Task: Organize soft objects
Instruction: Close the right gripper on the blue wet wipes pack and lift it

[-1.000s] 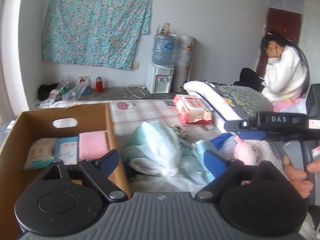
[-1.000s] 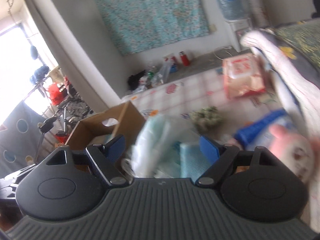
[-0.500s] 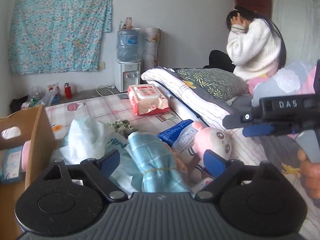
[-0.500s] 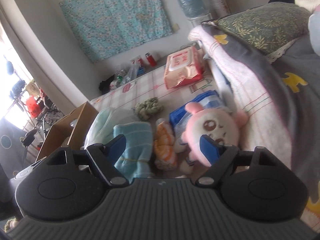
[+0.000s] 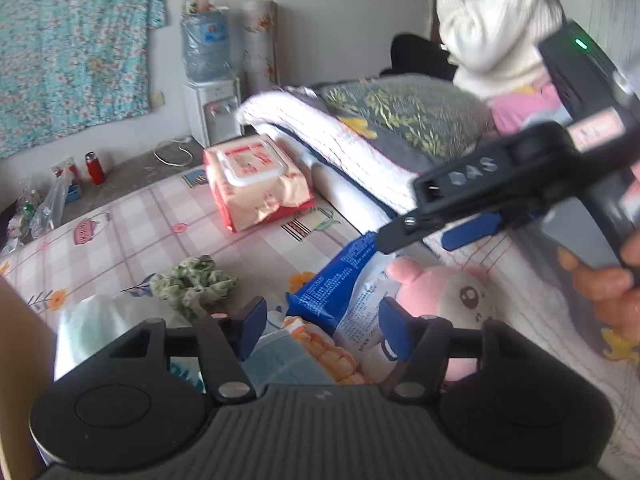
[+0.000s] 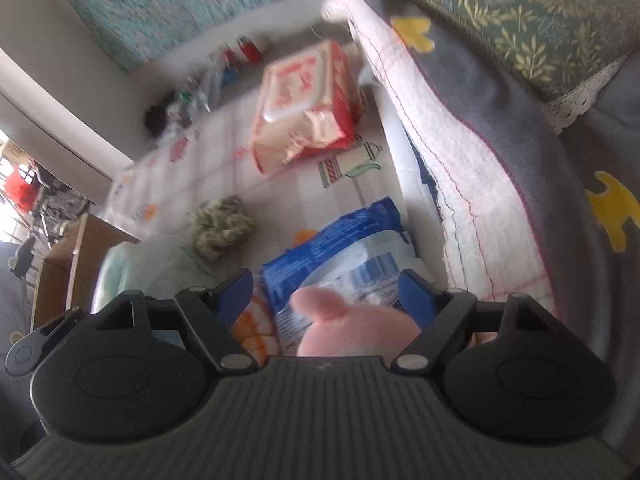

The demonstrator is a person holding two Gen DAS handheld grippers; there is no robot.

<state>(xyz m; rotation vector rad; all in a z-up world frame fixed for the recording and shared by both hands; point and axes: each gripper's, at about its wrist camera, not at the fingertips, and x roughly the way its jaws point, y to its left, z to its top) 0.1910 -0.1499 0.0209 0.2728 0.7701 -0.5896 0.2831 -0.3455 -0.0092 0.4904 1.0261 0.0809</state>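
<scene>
At the bottom centre of the left wrist view, the left gripper (image 5: 322, 330) is closing, its blue pads not yet pressing on the orange-and-white soft toy (image 5: 324, 350) and blue packet (image 5: 340, 292) between them. The right gripper (image 6: 326, 296) stands spread wide, pinching nothing, above the pink plush toy (image 6: 352, 330) at lower centre of its view. A green scrunchie (image 5: 196, 286) lies left of centre on the checked mat (image 5: 132, 224).

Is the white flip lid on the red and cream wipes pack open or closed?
Closed. The white lid lies flat against the top of the wipes pack, with no raised edge or gap visible in either view.
</scene>
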